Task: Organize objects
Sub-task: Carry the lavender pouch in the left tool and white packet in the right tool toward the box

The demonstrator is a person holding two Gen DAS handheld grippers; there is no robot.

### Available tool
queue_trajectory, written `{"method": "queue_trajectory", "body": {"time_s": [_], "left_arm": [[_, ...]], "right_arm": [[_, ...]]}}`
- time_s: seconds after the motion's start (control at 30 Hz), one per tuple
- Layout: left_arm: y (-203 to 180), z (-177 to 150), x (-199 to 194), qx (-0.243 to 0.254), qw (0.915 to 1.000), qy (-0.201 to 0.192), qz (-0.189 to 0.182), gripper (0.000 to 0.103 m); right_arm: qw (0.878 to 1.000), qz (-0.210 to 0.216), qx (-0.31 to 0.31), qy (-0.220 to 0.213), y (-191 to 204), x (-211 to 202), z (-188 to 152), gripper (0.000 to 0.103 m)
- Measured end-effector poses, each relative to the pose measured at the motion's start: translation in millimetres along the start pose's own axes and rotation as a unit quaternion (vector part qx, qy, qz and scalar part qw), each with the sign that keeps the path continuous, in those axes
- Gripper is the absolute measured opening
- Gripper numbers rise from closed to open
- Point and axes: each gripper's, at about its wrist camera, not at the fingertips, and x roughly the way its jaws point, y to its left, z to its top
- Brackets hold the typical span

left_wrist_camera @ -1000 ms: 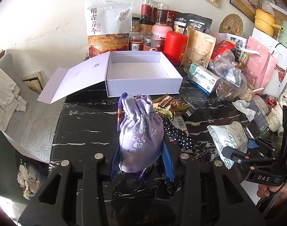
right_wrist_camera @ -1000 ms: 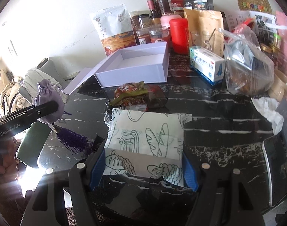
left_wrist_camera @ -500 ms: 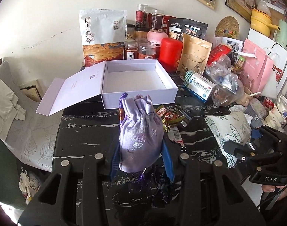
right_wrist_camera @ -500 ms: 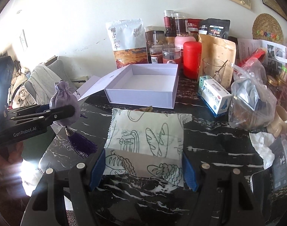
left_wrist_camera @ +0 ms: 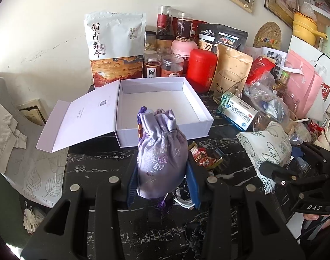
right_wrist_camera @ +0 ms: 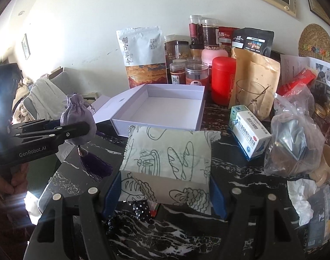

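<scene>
Cluttered black marble table (left_wrist_camera: 95,169) against a pale wall; open lilac box (left_wrist_camera: 162,117) near the middle, lid (left_wrist_camera: 78,117) folded flat to its left, inside bare white, seemingly laid open ready to take things.

Left gripper (left_wrist_camera: 162,173), seen from its own camera: narrowly parted, blue pads pinching a lilac satin pouch (left_wrist_camera: 162,153) at its lower body; pouch upright, drawstring neck on top, beaded cord down its left side, purple tassel (right_wrist_camera: 95,166) hanging free beneath; held off the table, probably so the tassel swings clear of the snack wrappers (left_wrist_camera: 205,159) below; box just beyond, its front wall hidden in part behind the pouch.

Right gripper (right_wrist_camera: 165,184): jaws wide, closed on a pale green packet (right_wrist_camera: 168,151) printed with line drawings of bread; packet gripped across its full width, tilted back toward the box, raised above the marble; box directly ahead, its near wall just past the packet's top edge.

Both loads aimed at the box, likely the shared destination; pouch to the left of the packet, well apart.

Along the wall: tall white bag (left_wrist_camera: 116,47), jars, red canister (left_wrist_camera: 202,69); medicine carton (right_wrist_camera: 249,132) and clear plastic bag (right_wrist_camera: 295,138) to the right of the box.
</scene>
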Motion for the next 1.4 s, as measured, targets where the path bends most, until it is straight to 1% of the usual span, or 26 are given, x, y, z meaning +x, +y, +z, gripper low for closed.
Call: {"method": "queue_trajectory", "body": {"time_s": [0.3, 0.57, 0.7, 0.83, 1.0, 1.4], "left_arm": [[9, 40, 43, -0.001, 1.0, 0.003, 0.001, 0.037], [22, 69, 84, 0.0, 0.9999, 0.011, 0.008, 0.037], [27, 85, 100, 0.005, 0.9998, 0.004, 0.019, 0.037], [33, 101, 117, 0.005, 0.9998, -0.002, 0.019, 0.037], [36, 120, 139, 0.008, 0.9999, -0.003, 0.013, 0.037], [58, 160, 184, 0.002, 0.9996, -0.011, 0.025, 0.037]], "right_arm": [[1.0, -0.002, -0.009, 0.0, -10, 30, 33, 0.071], [1.0, 0.007, -0.02, 0.005, -13, 63, 58, 0.071], [1.0, 0.007, -0.024, 0.005, -15, 81, 72, 0.071], [1.0, 0.012, -0.026, 0.004, -18, 98, 86, 0.071], [1.0, 0.005, -0.026, -0.005, -24, 116, 106, 0.071], [0.999, 0.003, -0.035, -0.017, -31, 159, 148, 0.071]]}}
